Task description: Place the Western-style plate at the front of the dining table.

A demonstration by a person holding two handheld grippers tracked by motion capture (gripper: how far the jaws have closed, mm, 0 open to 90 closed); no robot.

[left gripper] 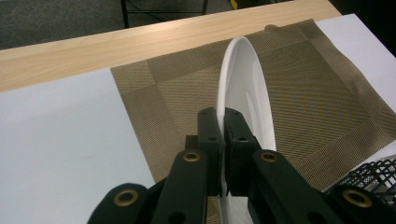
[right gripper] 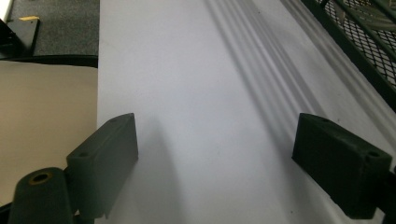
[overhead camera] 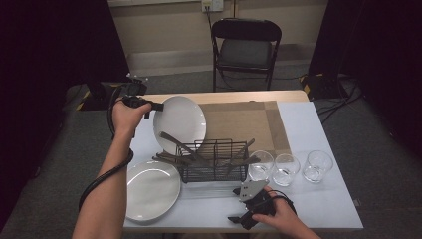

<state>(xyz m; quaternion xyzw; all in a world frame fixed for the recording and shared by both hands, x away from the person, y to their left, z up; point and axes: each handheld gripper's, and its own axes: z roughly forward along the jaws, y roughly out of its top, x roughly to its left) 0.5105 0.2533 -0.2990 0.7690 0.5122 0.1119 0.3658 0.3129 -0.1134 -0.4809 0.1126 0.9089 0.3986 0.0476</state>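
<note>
One white plate tilted on edge, L claw pinching rim, R claw wide apart.

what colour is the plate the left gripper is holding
White plate, clearest in the left gripper view.

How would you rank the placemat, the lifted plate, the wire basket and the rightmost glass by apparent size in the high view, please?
1. placemat, though partly covered.
2. wire basket and lifted plate, held in the left gripper, look about alike; the plate is tilted, so I would not rank them.
3. rightmost glass, clearly smallest.
</note>
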